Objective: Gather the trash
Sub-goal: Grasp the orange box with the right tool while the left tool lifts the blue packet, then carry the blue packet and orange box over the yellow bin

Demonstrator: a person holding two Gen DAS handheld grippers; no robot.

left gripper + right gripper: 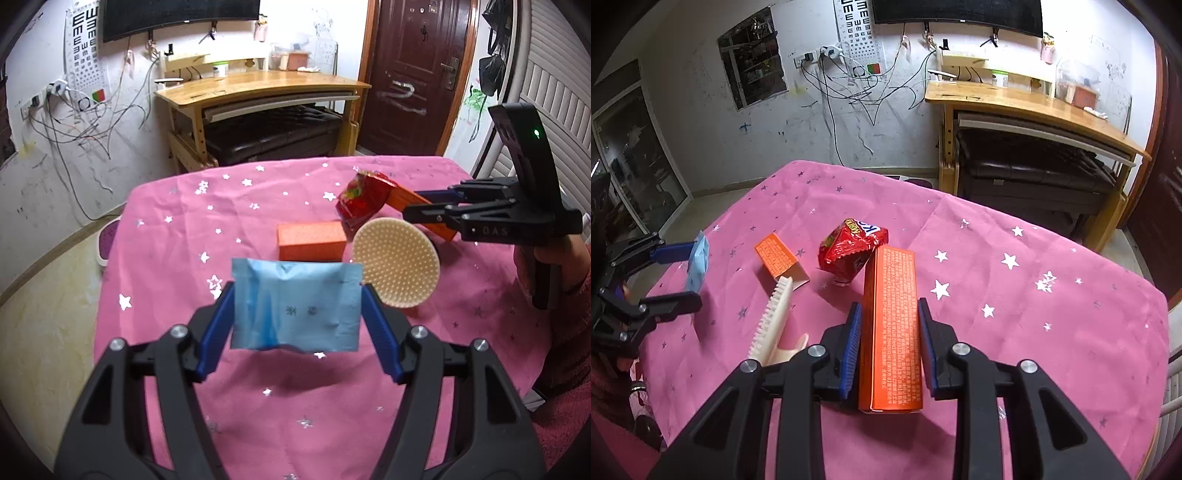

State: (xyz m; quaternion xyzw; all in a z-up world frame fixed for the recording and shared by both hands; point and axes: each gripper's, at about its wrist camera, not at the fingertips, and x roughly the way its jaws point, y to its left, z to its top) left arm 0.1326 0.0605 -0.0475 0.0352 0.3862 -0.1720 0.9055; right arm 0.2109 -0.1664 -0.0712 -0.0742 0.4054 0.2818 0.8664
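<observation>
My left gripper (297,314) holds the blue packet (295,306) above the counter (221,206). My right gripper (888,339) pinches the long orange box (890,328), whose far end touches the red wrapper (849,251) ahead. Lifting could drag that wrapper, I judge.

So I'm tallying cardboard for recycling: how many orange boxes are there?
2. The long orange box sits between the right claw's fingers; the short orange box lies on the pink tablecloth beside the red wrapper. None seem hidden.

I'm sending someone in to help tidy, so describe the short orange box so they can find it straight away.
Start at the pink star-print tablecloth. Near its middle, beside the red snack wrapper and the cream bristly brush, lies the short orange box. Unlike the long orange box, it is stubby, open-ended and in no gripper.
</observation>
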